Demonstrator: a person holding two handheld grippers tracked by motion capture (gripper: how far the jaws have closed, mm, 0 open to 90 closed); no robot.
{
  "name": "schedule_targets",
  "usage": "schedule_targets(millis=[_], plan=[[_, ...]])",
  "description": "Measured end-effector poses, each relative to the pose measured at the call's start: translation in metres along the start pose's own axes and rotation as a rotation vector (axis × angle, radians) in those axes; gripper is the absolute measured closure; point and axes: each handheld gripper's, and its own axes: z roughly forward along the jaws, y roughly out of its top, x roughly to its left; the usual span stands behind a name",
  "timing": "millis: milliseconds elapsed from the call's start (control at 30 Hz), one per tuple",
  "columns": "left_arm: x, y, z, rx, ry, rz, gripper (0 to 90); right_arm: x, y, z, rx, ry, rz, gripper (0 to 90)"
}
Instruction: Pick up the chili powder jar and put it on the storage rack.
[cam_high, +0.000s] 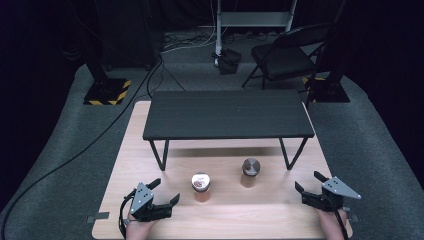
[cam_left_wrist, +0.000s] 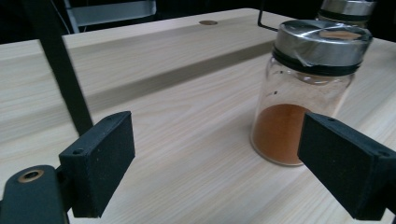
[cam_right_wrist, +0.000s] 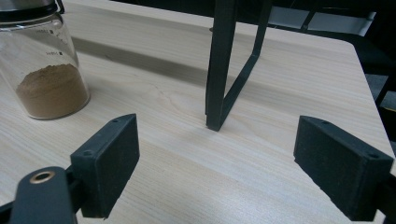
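Observation:
Two glass spice jars with metal lids stand on the wooden table (cam_high: 150, 150). The nearer jar (cam_high: 201, 187) (cam_left_wrist: 306, 93) holds orange-red powder. The farther jar (cam_high: 250, 172) (cam_right_wrist: 44, 65) holds tan powder. My left gripper (cam_high: 163, 194) (cam_left_wrist: 224, 163) is open near the table's front left, with the orange jar just ahead of its right jaw. My right gripper (cam_high: 309, 184) (cam_right_wrist: 219, 161) is open at the front right, with nothing between its jaws and the tan jar off to its left.
A low black shelf (cam_high: 227, 114) on thin metal legs (cam_right_wrist: 229, 65) stands across the back half of the table. Beyond the table are a folding chair (cam_high: 285, 55), black stand bases (cam_high: 107, 90) and cables on grey carpet.

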Motion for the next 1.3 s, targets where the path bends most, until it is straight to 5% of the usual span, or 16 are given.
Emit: schedule_targets(millis=[1300], plan=[[-0.036, 0.020, 0.062, 0.064, -0.101, 0.088, 14.8, 0.002, 0.001, 0.002, 0.004, 0.014, -0.006, 13.6]])
